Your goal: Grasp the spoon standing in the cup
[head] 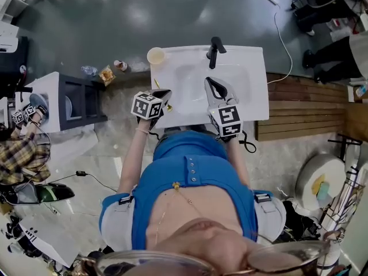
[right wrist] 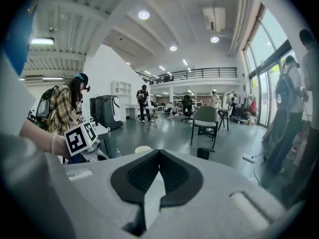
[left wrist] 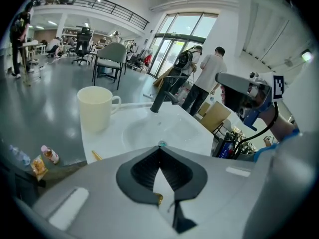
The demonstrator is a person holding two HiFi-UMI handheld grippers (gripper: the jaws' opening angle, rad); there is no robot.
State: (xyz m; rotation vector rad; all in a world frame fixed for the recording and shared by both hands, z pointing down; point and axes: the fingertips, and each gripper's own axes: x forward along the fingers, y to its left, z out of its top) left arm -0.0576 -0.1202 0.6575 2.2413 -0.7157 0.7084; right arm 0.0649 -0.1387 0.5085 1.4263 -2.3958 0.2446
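With the left gripper and right gripper both closed tip to tip on nothing, and the cup ahead-left of the left gripper showing 0 spoons while a gold stick, perhaps the spoon, lies just below-left, reaching into the cup risks grasping air.

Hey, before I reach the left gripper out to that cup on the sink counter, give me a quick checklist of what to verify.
1. Left gripper open for a grasp: not ok. Its jaw tips are together with nothing between them.
2. Right gripper out of the way: ok. It is shut and empty, over the front part of the sink.
3. Cup upright: ok. It stands at the counter's back left corner.
4. Spoon standing in the cup: not ok. Nothing shows above the rim.
5. Gold stick on the counter between left gripper and cup: cannot tell whether it is the spoon.
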